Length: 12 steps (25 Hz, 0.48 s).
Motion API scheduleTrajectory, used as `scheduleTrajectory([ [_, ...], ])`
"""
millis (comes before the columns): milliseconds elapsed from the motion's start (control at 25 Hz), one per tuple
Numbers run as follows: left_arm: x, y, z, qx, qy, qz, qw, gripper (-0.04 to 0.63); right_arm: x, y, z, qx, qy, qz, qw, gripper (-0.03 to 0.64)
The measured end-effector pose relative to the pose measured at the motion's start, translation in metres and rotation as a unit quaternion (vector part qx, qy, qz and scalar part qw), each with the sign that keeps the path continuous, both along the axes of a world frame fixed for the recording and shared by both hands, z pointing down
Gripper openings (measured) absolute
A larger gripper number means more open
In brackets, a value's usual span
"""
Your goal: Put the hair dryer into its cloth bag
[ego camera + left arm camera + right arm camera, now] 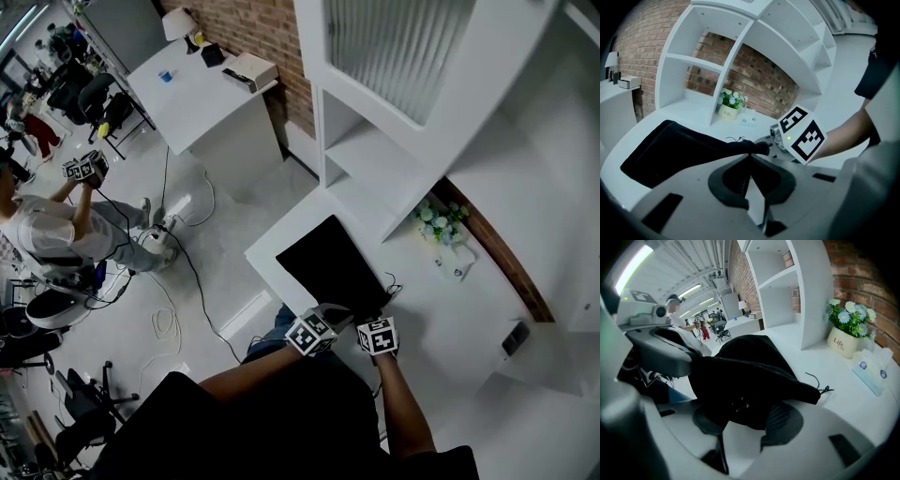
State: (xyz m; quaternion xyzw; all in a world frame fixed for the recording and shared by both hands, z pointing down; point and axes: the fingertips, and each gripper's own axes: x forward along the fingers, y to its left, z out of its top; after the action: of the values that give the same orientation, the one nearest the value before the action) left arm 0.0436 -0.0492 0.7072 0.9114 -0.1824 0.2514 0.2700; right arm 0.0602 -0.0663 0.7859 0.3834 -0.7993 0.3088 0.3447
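Note:
A black cloth bag (328,262) lies flat on the white table (441,309), its near end by both grippers. My left gripper (337,317) is shut on that near edge; in the left gripper view the cloth (670,150) runs left from its tips (751,152). My right gripper (380,317) is beside it. In the right gripper view a bulky black fold of the bag (750,366) fills the gap between the jaws (747,420) and both pads press it. A drawstring (820,389) trails to the right. No hair dryer shows plainly; I cannot tell whether it is inside.
A white shelving unit (394,112) stands against the brick wall behind the bag. A small flower pot (846,329) and a tissue pack (869,369) sit at its foot on the right. The table's front edge (267,272) is at the left. A seated person (47,225) is across the room.

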Motion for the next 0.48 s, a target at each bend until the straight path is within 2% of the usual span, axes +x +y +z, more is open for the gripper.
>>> scheduleTrajectory([
  [480,0.000,-0.006,-0.008,-0.009,0.016,-0.005,0.9998,0.026,-0.011,-0.023,-0.002,0.009,-0.019,0.014,1.000,0.193],
])
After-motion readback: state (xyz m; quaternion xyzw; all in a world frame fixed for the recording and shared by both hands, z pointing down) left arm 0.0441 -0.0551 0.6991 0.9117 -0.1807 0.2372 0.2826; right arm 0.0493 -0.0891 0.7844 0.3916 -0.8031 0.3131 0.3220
